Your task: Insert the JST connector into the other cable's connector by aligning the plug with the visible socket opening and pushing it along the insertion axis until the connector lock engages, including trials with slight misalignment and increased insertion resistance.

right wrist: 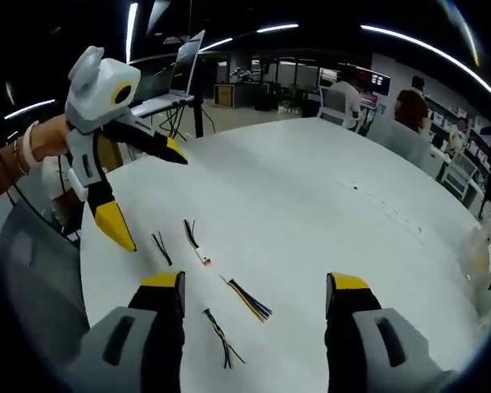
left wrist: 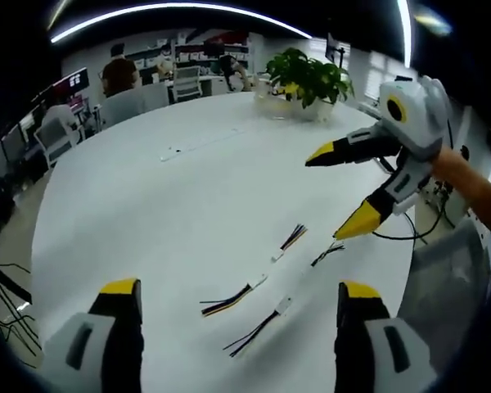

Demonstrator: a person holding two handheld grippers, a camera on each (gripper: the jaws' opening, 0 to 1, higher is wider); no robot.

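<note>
White bench, cables untouched, nothing mated yet

White glossy round bench, four short cable pieces lying loose. In left gripper view: left gripper jaws spread wide, empty, at 6 o'clock. Cable w/ yellow-black wires between them, a thin black one just beside it. Right gripper comes in at 3 o'clock, yellow tips apart, empty, hovering near another cable. Small white plug ends, thin flexible wires. Judgement: task at start; pick-up, aligning, push & lock all left.
</note>
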